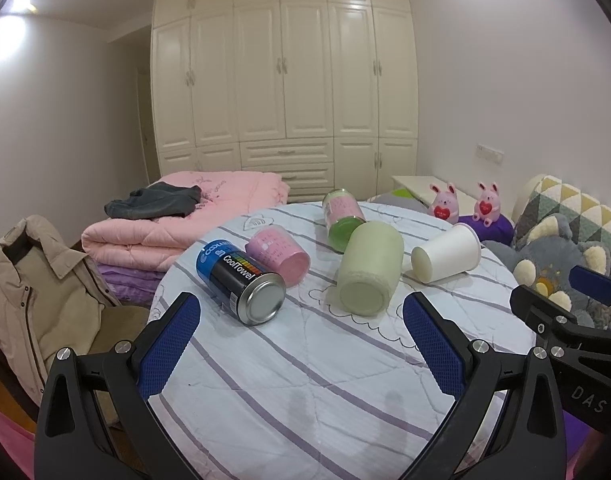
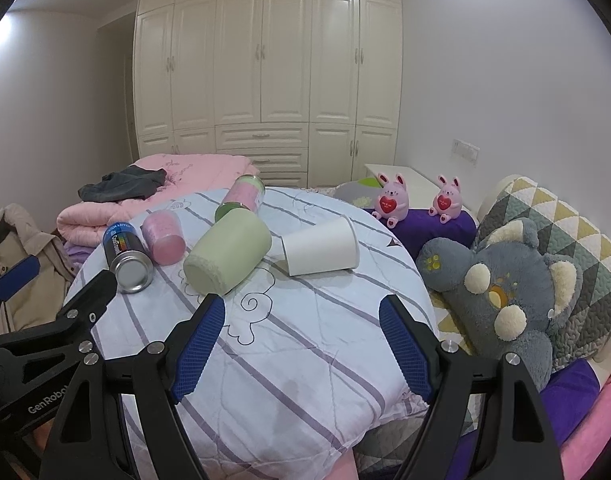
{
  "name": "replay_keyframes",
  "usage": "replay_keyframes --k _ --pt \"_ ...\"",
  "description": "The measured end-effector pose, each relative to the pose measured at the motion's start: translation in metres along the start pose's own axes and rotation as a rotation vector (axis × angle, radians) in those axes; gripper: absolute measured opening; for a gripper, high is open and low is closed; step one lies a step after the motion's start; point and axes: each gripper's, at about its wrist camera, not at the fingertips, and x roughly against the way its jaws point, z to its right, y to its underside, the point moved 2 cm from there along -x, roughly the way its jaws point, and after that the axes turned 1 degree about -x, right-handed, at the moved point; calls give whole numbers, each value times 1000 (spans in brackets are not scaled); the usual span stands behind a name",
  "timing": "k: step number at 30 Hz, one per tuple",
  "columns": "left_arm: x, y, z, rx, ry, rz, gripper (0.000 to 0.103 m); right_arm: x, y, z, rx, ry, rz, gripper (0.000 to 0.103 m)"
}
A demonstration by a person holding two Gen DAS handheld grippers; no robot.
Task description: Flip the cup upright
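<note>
Both tongs, left gripper (image 1: 301, 344) and right gripper (image 2: 301, 344), hang wide open and empty short of the white cup (image 2: 320, 250) lying sideways on the soft quilt (image 2: 305, 360), where a clumsy nudge could roll it into the green jar (image 2: 227, 258).

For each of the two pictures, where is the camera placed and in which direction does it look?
Left wrist: on the left gripper, facing the wardrobe over the striped quilt; own open fingers show, right gripper at the edge.
Right wrist: on the right gripper, same direction; own open fingers show, left gripper at the left edge.
Shared: white cup, green cup, can, all lying down.
</note>
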Motion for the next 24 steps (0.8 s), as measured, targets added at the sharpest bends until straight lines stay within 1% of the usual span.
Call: replay_keyframes --k 12,17,24 --pt "3 1 -2 -4 -6 2 102 -3 0 -1 1 2 -17 81" --pt "0 0 -3 1 -11 -18 102 -6 -2 0 1 6 -21 81" --pt "-14 -10 3 -10 -20 -52 102 -16 -8 7 -4 6 -39 81"
